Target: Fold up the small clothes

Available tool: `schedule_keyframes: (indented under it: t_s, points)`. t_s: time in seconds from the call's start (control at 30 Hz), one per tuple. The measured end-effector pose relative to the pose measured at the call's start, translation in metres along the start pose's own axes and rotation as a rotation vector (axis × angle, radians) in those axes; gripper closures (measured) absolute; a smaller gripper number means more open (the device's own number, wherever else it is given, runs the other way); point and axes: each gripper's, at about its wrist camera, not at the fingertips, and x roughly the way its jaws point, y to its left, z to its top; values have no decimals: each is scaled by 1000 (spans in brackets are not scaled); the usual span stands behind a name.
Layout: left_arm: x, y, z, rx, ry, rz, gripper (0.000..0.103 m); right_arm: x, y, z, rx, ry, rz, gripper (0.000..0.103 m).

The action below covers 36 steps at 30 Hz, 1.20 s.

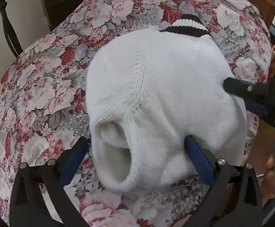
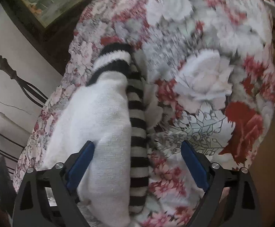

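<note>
Left gripper (image 1: 137,158) first, nearest the lens: fingers (image 1: 198,160) spread wide, and the white knit garment (image 1: 156,87) sits right between them, its open rolled end (image 1: 112,151) bulging toward the camera. The pads flank that opening but don't look to be squeezing it. From there the garment runs away up the picture, long axis pointing off to the far black-and-white striped cuff (image 1: 184,25), all of it lying on the floral cloth (image 1: 42,87) over the tabletop.

Over to the right gripper (image 2: 137,166): fingers (image 2: 80,164) also wide, nothing pinched. The left pad rests against the white fabric, and the garment's striped edge (image 2: 137,132) runs straight up the gap between them toward that cuff; the right pad stands over bare floral cloth.

In the left view, the right gripper's black fingertip (image 1: 232,86) touches the garment's far side. So both hands are on it, left at the near open end, right along the flank. My read: the fold turns on that lengthwise axis.
</note>
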Motion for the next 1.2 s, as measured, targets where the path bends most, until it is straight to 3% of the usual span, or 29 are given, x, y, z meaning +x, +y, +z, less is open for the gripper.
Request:
schedule_keyframes:
  t_s: [0.17,0.3,0.4,0.47,0.57,0.67,1.03,1.2]
  points:
    - [-19,14,-2,-42,-20,0,5,-23,47,0,-174,-121,13,11]
    - [-30,19,-6,-41,-49,21,5,-16,64,2,-242,-128,-22,11]
    - [-27,19,-8,-20,-43,49,5,-1,52,2,-206,-73,-66,10]
    - [-21,20,-9,-13,-30,59,5,21,37,-3,-153,42,-128,6]
    - [-15,19,-13,-8,-5,65,4,33,15,-5,-14,96,-34,4]
    - [-18,20,-14,-2,-8,64,4,31,9,-4,56,123,-17,4]
    - [-51,25,-25,-2,-42,52,5,-54,46,-26,-68,-93,-54,4]
    - [-84,23,-30,23,-80,20,5,-101,50,-38,-83,-200,2,4]
